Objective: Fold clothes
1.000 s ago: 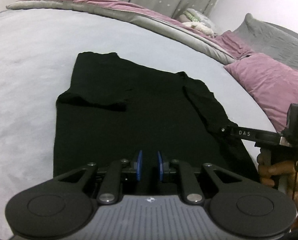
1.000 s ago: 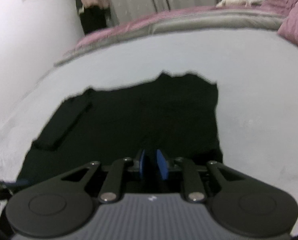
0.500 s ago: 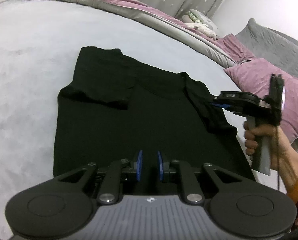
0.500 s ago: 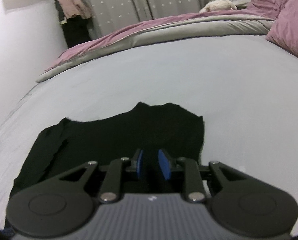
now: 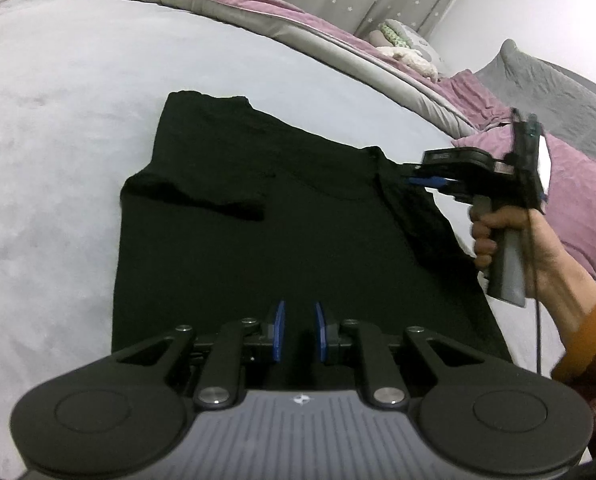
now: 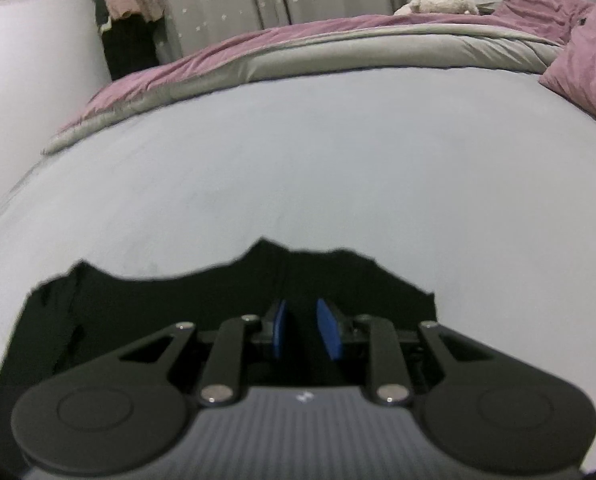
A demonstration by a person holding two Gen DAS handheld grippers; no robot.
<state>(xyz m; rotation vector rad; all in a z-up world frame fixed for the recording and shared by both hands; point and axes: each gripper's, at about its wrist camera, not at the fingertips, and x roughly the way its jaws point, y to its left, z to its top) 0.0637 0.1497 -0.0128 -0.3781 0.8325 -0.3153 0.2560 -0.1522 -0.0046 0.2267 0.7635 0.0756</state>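
A black T-shirt [image 5: 282,216] lies flat on a pale grey bedsheet [image 5: 58,152], collar end toward twelve o'clock in the left wrist view, hem toward six; its left sleeve [image 5: 202,184] is already folded in across the chest, a sign the fold is partly done. The right gripper [image 5: 426,180], gripped in a bare hand [image 5: 498,236] with an orange cuff, has travelled up the shirt's right edge over the past second, from low at four o'clock to the shoulder at about two o'clock; it now hovers at the right sleeve [image 5: 414,200]. Its blue jaws stand narrow with a clear gap and nothing visibly pinched between them, having eased apart only slightly; whether the tips touch the cloth cannot be told. The left gripper [image 5: 298,330] has barely stirred; it waits over the hem at six o'clock, jaws narrow and apparently empty, black cloth showing behind the gap. Judging by the shift, the right sleeve is next to be taken and laid inward to match the left; pink pillows [image 5: 578,192] and a rolled duvet [image 5: 258,4] line the far edge of the bed.
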